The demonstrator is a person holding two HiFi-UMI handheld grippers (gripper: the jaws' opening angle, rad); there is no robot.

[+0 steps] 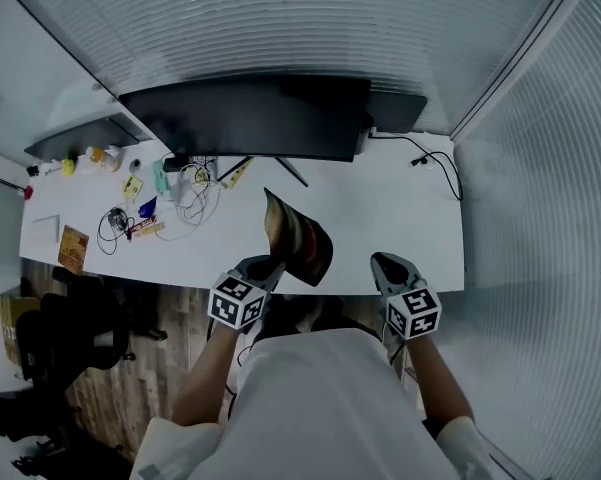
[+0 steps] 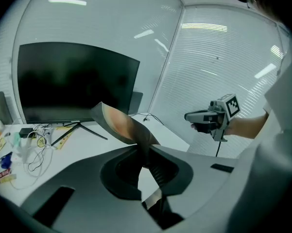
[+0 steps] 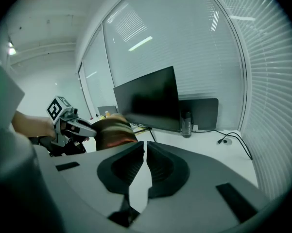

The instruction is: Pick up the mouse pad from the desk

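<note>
Person's white-shirted torso [image 1: 320, 398] fills the foreground of the head view, with both forearms reaching forward from it and each gripper's marker cube turned up toward the camera. Left gripper [image 2: 145, 147] is angled forward and somewhat downward at the near edge of the counter [image 1: 380, 208]; its fingers [image 2: 158, 166] are closed tight on one edge of the mouse pad [image 2: 119, 125]. From that grip the pad rises, curling upward and to the left, clear of the counter surface and above its front edge. Right gripper [image 3: 146, 144] is level with the left one, just over the same front edge and apart from the pad; its fingers stand all but together, with nothing between them.

Bare white surface lies ahead of the right gripper, as far as a black cable [image 1: 435, 163] near the right-hand edge. A tangle of cables and small items [image 1: 170, 203] crowds the left part of the counter. A dark monitor [image 1: 250, 118] closes off the back. A black chair [image 1: 70, 338] stands on the wood floor to the left, below the counter edge.
</note>
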